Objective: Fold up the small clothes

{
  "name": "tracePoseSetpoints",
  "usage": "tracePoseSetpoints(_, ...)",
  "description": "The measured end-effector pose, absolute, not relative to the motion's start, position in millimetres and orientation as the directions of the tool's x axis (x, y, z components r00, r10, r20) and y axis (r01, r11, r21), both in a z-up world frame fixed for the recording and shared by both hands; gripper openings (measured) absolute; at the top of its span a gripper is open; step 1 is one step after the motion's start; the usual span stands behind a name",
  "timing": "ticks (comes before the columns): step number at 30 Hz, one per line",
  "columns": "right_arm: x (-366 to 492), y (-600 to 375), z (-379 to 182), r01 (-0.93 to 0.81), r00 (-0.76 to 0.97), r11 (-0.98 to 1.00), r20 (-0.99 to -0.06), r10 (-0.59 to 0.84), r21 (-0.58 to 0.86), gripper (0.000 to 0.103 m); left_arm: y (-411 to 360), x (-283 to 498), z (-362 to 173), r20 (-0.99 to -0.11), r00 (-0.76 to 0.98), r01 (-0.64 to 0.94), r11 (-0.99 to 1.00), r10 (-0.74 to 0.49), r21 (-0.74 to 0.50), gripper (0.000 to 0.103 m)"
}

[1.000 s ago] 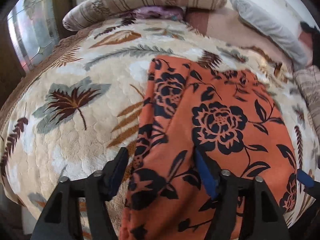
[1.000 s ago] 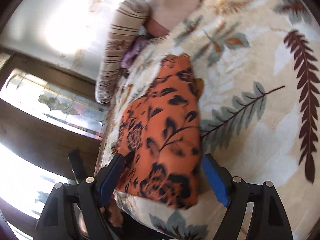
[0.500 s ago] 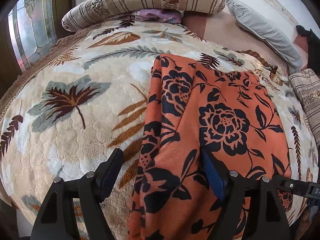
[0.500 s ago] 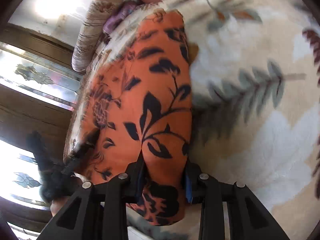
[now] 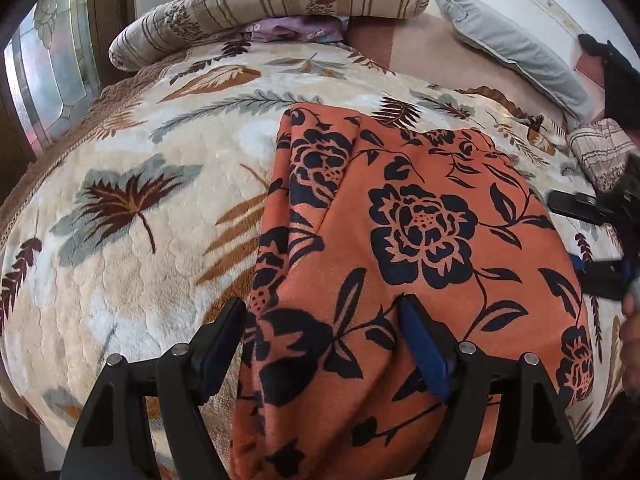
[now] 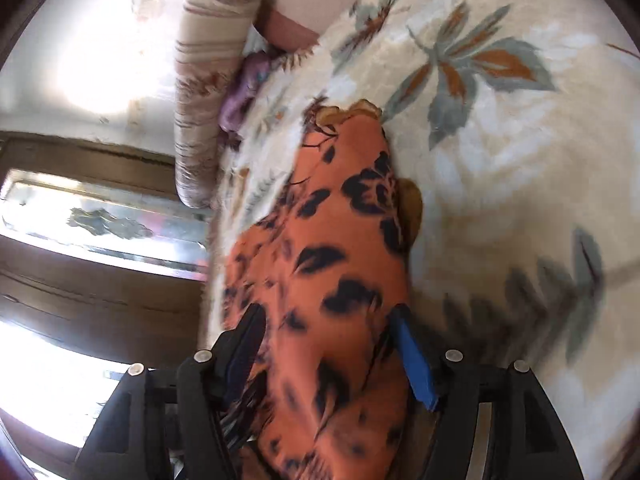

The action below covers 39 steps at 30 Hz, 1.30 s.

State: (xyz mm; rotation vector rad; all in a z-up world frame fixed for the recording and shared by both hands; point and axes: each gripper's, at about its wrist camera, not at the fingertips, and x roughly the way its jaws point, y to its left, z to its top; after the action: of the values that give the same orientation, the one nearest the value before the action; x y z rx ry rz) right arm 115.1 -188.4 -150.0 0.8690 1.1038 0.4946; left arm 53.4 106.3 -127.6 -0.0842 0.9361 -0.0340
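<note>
An orange garment with a black flower print (image 5: 420,232) lies on a leaf-patterned blanket (image 5: 140,200), its left side folded over. My left gripper (image 5: 320,340) is open, its jaws either side of the garment's near left edge. My right gripper (image 6: 328,348) is open, its jaws either side of the garment (image 6: 320,264); that view is blurred. The right gripper also shows at the right edge of the left wrist view (image 5: 600,240).
A striped bolster (image 5: 272,12) and a purple cloth (image 5: 296,28) lie at the head of the bed, with a grey pillow (image 5: 516,48) to the right. A patterned glass window (image 5: 52,80) stands at the left. Another striped cushion (image 5: 600,152) lies far right.
My right gripper closed on the garment half a second ago and has now opened again. My left gripper stayed open and moved slightly over the garment's near left edge.
</note>
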Motion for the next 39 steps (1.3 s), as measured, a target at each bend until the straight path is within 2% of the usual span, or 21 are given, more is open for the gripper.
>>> tracePoseSetpoints(1, 120, -183, -147, 0.032, 0.386, 0.622, -0.583, 0.714, 0.783, 0.042, 108, 53, -128, -0.8, 0.596, -0.01, 0.996, -0.066, -0.089, 0.081)
tracePoseSetpoints(2, 119, -180, -142, 0.004, 0.383, 0.659, -0.61, 0.694, 0.752, 0.032, 110, 53, -129, -0.8, 0.596, -0.01, 0.995, -0.074, -0.1, 0.082)
tracePoseSetpoints(3, 116, -175, -132, -0.033, 0.401, 0.704, -0.636, 0.659, 0.71, 0.028, 110, 54, -129, -0.8, 0.595, -0.009, 0.994, -0.08, -0.106, 0.083)
tracePoseSetpoints(6, 102, -163, -115, -0.087, 0.453, 0.812, -0.703, 0.548, 0.577, 0.026, 110, 53, -133, -0.798, 0.598, -0.014, 0.994, -0.079, -0.109, 0.086)
tracePoseSetpoints(7, 104, -162, -123, -0.072, 0.446, 0.83, -0.727, 0.523, 0.553, 0.026, 110, 54, -133, -0.798, 0.597, -0.013, 0.994, -0.083, -0.112, 0.086)
tracePoseSetpoints(8, 106, -164, -133, -0.042, 0.435, 0.823, -0.732, 0.525, 0.566, 0.033, 109, 55, -133, -0.799, 0.596, -0.012, 0.994, -0.081, -0.11, 0.086)
tracePoseSetpoints(9, 107, -174, -141, 0.009, 0.436, 0.776, -0.7, 0.565, 0.631, 0.053, 110, 54, -132, -0.798, 0.597, -0.009, 0.994, -0.083, -0.11, 0.086)
tracePoseSetpoints(11, 103, -191, -142, 0.055, 0.461, 0.707, -0.646, 0.609, 0.705, 0.079, 111, 54, -133, -0.797, 0.597, -0.008, 0.993, -0.091, -0.119, 0.086)
tracePoseSetpoints(14, 106, -210, -138, 0.077, 0.534, 0.637, -0.571, 0.624, 0.767, 0.08, 111, 53, -133, -0.795, 0.598, -0.009, 0.992, -0.096, -0.126, 0.086)
tracePoseSetpoints(17, 135, -212, -166, 0.145, 0.456, 0.563, -0.56, 0.692, 0.813, 0.079, 113, 54, -134, -0.797, 0.596, -0.01, 0.992, -0.097, -0.128, 0.087)
tracePoseSetpoints(19, 146, -214, -179, 0.166, 0.454, 0.55, -0.558, 0.695, 0.819, 0.076, 115, 55, -135, -0.798, 0.594, -0.008, 0.991, -0.106, -0.137, 0.087)
tracePoseSetpoints(20, 150, -210, -175, 0.129, 0.451, 0.557, -0.549, 0.703, 0.82, 0.048, 116, 55, -135, -0.798, 0.593, -0.008, 0.99, -0.108, -0.14, 0.087)
tracePoseSetpoints(21, 152, -203, -168, 0.086, 0.435, 0.577, -0.551, 0.712, 0.812, 0.04, 117, 55, -135, -0.797, 0.594, -0.007, 0.99, -0.109, -0.141, 0.087)
tracePoseSetpoints(23, 149, -193, -145, 0.019, 0.463, 0.67, -0.6, 0.652, 0.742, 0.035, 115, 55, -135, -0.797, 0.594, -0.007, 0.99, -0.107, -0.138, 0.087)
tracePoseSetpoints(25, 143, -184, -130, -0.013, 0.5, 0.737, -0.634, 0.59, 0.676, 0.034, 114, 55, -135, -0.798, 0.594, -0.011, 0.991, -0.104, -0.137, 0.088)
tracePoseSetpoints(27, 148, -175, -145, 0.008, 0.46, 0.812, -0.723, 0.516, 0.584, 0.035, 113, 56, -135, -0.798, 0.594, -0.007, 0.991, -0.105, -0.136, 0.088)
tracePoseSetpoints(28, 149, -174, -151, 0.013, 0.457, 0.823, -0.735, 0.501, 0.569, 0.039, 113, 56, -135, -0.798, 0.593, -0.007, 0.991, -0.104, -0.135, 0.088)
tracePoseSetpoints(30, 141, -178, -147, 0.027, 0.497, 0.828, -0.726, 0.476, 0.561, 0.061, 114, 56, -135, -0.797, 0.595, -0.006, 0.991, -0.106, -0.136, 0.088)
tracePoseSetpoints(33, 120, -180, -122, 0.017, 0.535, 0.853, -0.726, 0.433, 0.521, 0.062, 115, 55, -136, -0.796, 0.596, -0.008, 0.991, -0.105, -0.137, 0.088)
tracePoseSetpoints(35, 95, -178, -94, -0.029, 0.586, 0.863, -0.691, 0.423, 0.504, 0.062, 114, 55, -136, -0.796, 0.598, -0.013, 0.991, -0.099, -0.133, 0.088)
tracePoseSetpoints(39, 66, -168, -73, -0.139, 0.562, 0.768, -0.588, 0.581, 0.625, 0.063, 114, 54, -136, -0.796, 0.597, -0.016, 0.991, -0.097, -0.133, 0.088)
